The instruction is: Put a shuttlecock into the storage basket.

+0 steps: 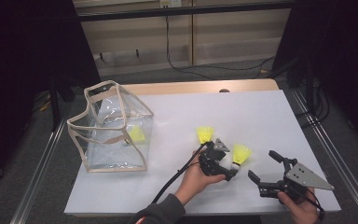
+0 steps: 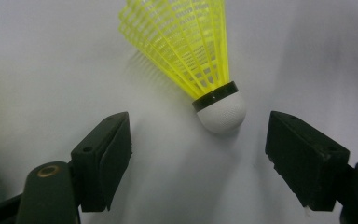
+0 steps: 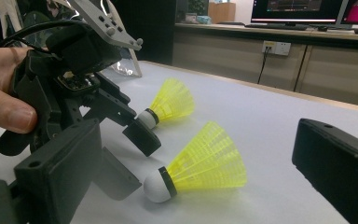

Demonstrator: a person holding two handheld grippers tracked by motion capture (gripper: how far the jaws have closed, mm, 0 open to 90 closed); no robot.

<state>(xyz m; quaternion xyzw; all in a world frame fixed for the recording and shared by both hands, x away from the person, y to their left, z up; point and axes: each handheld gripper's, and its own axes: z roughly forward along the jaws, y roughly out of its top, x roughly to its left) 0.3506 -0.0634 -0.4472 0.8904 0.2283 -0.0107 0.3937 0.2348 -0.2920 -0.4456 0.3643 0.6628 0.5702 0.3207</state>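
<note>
Two yellow plastic shuttlecocks are lying on the white bench, a third inside the clear zip pouch (image 1: 114, 128) at the left. The left tongs (image 2: 198, 149) are straddling the nearer shuttlecock (image 2: 193, 56), jaws standing partly apart with its white cork tip between them, untouched. Judging by this, the pick-up is under way; the next move calls for squeezing the cork and lifting toward the pouch. The right tongs (image 1: 265, 167) are resting low, wide apart, holding nothing.

A clear bag (image 1: 112, 128) stands far left on the white surface (image 1: 242, 116), a yellow shuttlecock (image 1: 136, 134) inside it.
</note>
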